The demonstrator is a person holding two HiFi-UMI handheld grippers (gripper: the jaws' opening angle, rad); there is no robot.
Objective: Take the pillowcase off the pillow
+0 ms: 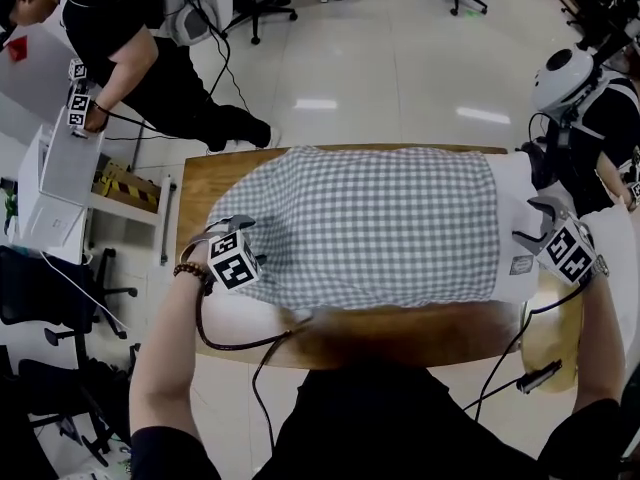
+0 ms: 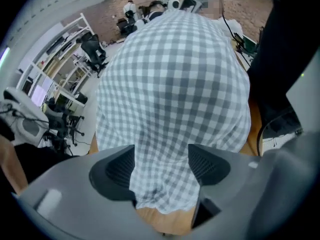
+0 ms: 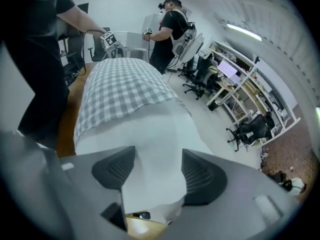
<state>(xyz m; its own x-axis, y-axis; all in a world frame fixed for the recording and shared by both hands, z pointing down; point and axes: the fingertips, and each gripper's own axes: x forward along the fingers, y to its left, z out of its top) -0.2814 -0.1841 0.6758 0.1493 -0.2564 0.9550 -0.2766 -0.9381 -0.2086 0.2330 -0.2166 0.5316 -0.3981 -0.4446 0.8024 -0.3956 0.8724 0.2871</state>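
A checked grey-and-white pillowcase (image 1: 370, 228) lies lengthwise on a wooden worktop (image 1: 205, 183), still covering most of the pillow (image 1: 515, 208), whose bare white end pokes out at the wearer's right. The left claw (image 1: 240, 230) straddles the closed checked corner at the opposite end with its jaws apart, the cloth lying between the pads and not pinched. The right claw (image 1: 535, 223) likewise stands spread over the exposed white end without gripping it. With neither end held, the case is far from off, and the likeliest trouble is a pull that drags the whole bundle along the worktop, should the right claw fail to pin the pillow firmly. If the left claw bites too deep it may catch the filling along with the cloth, so that nothing slides free. The pillow's near edge sits close to the worktop's front rim, and a sideways tug could tip it over. A small grey tag (image 1: 521, 265) on the white end is too small to read. The claws' cubes carry only black-and-white square patterns, and no brand or lettering can be made out.
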